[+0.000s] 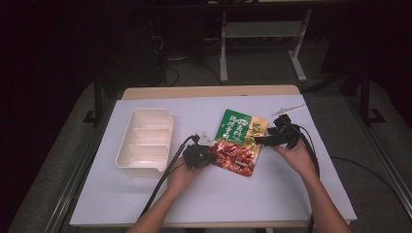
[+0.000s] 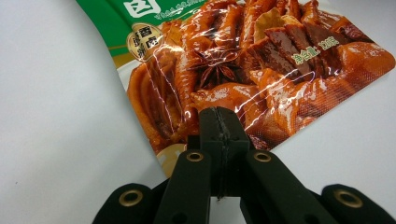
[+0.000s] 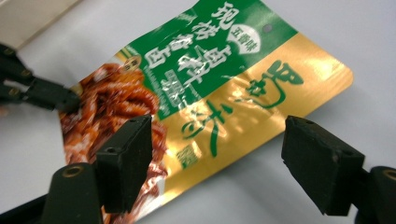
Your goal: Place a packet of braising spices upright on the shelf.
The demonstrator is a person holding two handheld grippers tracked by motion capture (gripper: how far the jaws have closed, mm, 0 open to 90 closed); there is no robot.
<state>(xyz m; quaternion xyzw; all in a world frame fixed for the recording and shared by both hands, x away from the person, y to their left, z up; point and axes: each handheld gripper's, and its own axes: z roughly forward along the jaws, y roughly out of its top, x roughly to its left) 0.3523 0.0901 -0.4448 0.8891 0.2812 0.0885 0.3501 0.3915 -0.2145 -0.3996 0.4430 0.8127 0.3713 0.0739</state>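
Note:
A food pouch (image 1: 239,138) printed green, gold and red lies in the middle of the white table (image 1: 233,194). My left gripper (image 1: 212,158) is at the pouch's near-left edge. In the left gripper view the jaws are pressed together (image 2: 219,123) on the red-printed edge of the pouch (image 2: 243,60), which curls up slightly there. My right gripper (image 1: 260,141) hovers at the pouch's right side, open. In the right gripper view its two fingers (image 3: 126,163) straddle the gold part of the pouch (image 3: 224,79) without touching it. The left gripper (image 3: 70,100) shows there at the pouch's far edge.
A cream compartment tray (image 1: 145,141) stands left of the pouch, its rim (image 3: 28,14) also in the right gripper view. A thin white stick-like object (image 1: 289,110) lies at the back right, and a small clear piece (image 1: 206,137) lies beside the pouch. Cables trail from both grippers.

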